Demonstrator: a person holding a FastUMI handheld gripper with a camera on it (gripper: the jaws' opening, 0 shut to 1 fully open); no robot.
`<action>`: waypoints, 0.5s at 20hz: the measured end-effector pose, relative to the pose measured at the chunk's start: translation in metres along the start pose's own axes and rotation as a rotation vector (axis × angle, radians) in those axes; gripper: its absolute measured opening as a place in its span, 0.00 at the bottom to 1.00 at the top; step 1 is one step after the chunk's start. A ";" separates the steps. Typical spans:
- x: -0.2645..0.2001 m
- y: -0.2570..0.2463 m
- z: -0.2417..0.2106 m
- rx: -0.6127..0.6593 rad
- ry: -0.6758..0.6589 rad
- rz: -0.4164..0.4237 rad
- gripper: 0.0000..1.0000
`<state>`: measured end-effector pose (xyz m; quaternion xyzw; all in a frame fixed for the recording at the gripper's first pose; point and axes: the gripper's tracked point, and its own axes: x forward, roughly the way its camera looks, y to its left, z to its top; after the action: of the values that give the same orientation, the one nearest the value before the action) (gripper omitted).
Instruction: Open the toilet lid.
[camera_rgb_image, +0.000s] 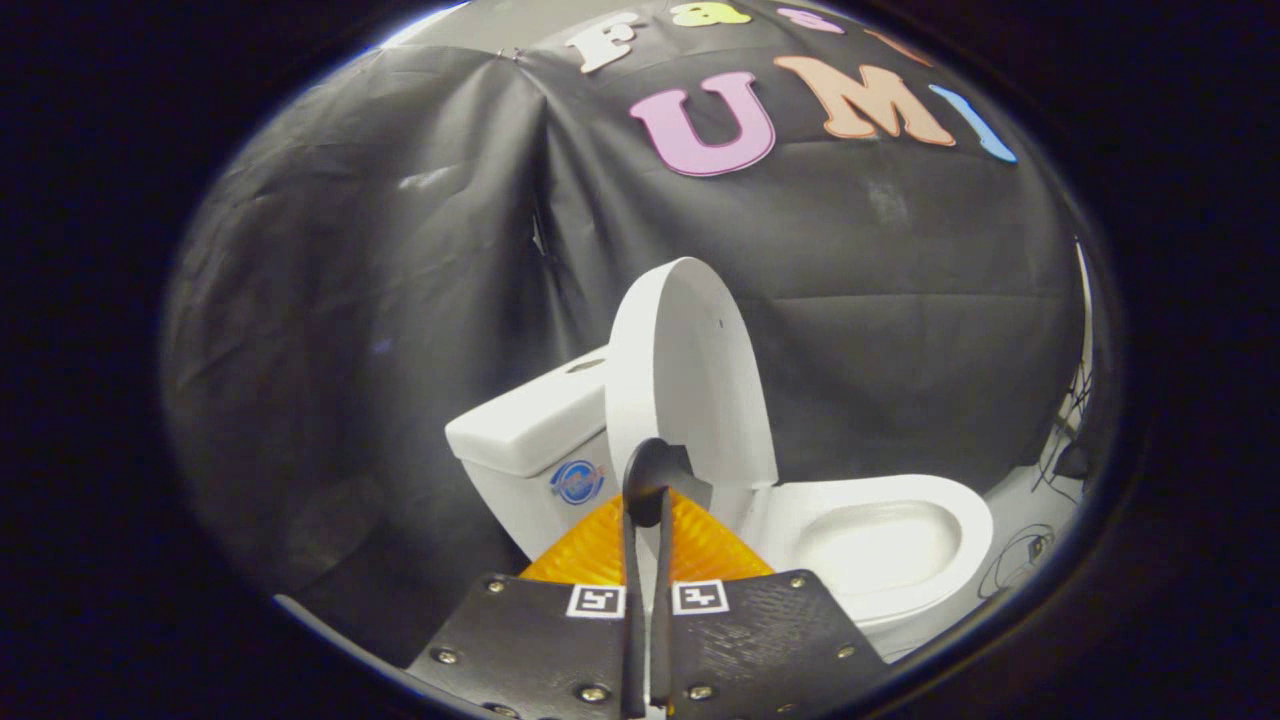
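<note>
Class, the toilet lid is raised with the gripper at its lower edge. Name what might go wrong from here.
1. The lid stands about upright beside the tank; if it isn't resting on it, it may drop onto the seat.
2. The gripper has its fingers nearly together at the lid's lower edge; whether they pinch it is unclear, so pulling away might drag the lid down.

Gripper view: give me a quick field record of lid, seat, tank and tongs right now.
lid: toilet lid raised, standing near upright against the tank
seat: seat down, bowl exposed
tank: tank behind the lid
tongs: tongs nearly shut, narrow gap, tips at the lid's lower edge; contact unclear
cables: cables on the floor beyond the bowl
</note>
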<state>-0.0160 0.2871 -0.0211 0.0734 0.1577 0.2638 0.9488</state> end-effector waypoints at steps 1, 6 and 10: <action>0.003 0.004 0.000 0.006 -0.004 0.004 0.03; 0.013 0.021 -0.004 0.030 0.001 0.055 0.04; 0.017 0.028 -0.004 0.019 -0.004 0.062 0.04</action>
<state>-0.0167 0.3203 -0.0234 0.0875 0.1561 0.2916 0.9397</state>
